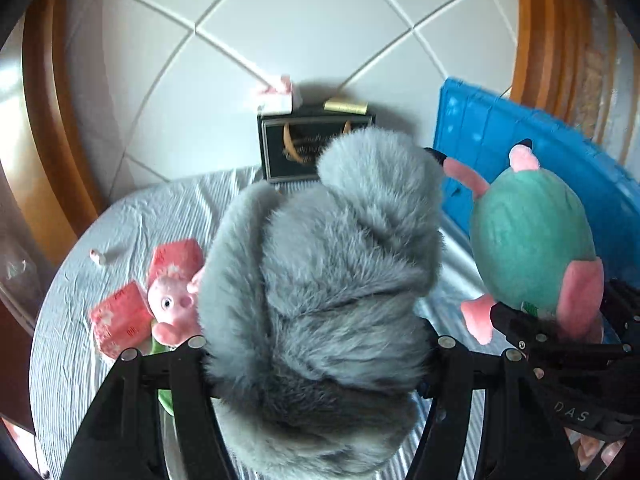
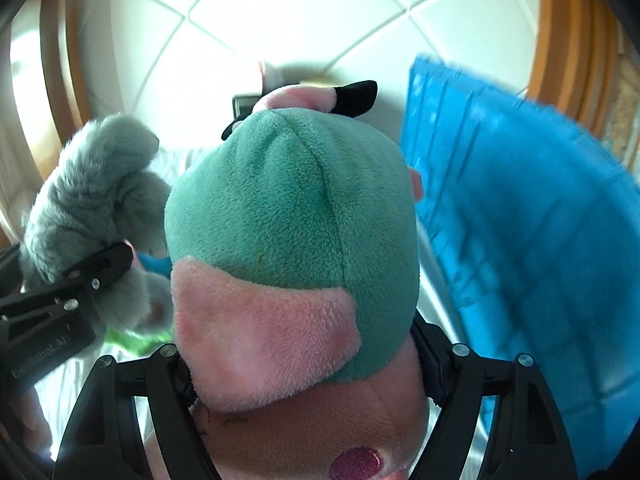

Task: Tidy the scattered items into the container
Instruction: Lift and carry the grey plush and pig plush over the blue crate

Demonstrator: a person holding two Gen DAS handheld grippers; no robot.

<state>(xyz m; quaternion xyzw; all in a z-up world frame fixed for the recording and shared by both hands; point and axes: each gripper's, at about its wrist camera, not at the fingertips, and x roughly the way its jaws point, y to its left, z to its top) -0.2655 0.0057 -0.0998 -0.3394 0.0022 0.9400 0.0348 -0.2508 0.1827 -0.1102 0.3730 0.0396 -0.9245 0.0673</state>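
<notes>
The grey plush (image 1: 320,280), really fluffy long fur, sat clamped in the left gripper (image 1: 320,364), fingers pressed into both its sides, held up above the desk (image 1: 80,360). The green plush (image 2: 292,220), pink limbs and black-tipped feet, was squeezed the same way in the right gripper (image 2: 304,364), near the blue crate (image 2: 520,220).
</notes>
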